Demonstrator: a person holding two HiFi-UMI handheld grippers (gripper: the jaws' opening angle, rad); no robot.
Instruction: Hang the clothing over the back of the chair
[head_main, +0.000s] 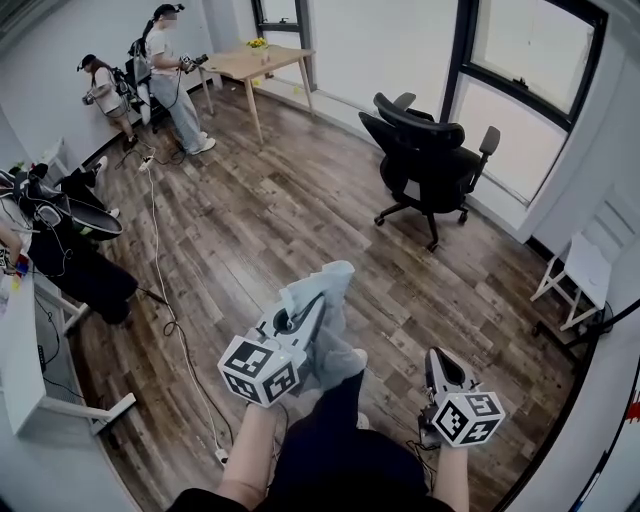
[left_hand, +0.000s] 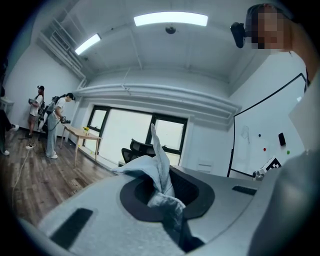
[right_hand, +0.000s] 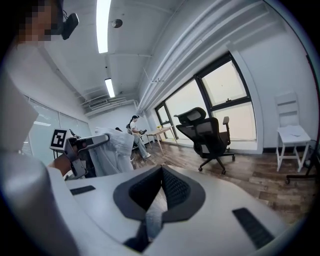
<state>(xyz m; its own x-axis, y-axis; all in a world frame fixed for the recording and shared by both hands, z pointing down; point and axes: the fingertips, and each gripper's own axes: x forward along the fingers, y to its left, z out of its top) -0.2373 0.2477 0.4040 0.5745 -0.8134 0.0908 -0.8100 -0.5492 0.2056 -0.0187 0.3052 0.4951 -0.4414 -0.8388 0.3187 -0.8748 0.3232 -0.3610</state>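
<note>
Holding pale clothing (head_main: 335, 345) aloft, we stood well apart from black chair (head_main: 425, 160) by window (head_main: 520, 70). Our left tongs (left_hand: 162, 192) were clenched on bunched fabric; right tongs (right_hand: 157, 202) pinched thin strip of it. Pickup looked done; approach and draping over chair back remained, we judged.

We had both bare forearms stuck out in front, left forearm (head_main: 248, 450) and right forearm (head_main: 455, 475). The left gripper (head_main: 318, 305) pointed about level, jaws clamped on the clothing (head_main: 335, 280). The right gripper (head_main: 437, 356) sat lower and nearer our body, tipped down a bit. Its jaws were closed with a strip of cloth (right_hand: 154, 212) between them.
</note>
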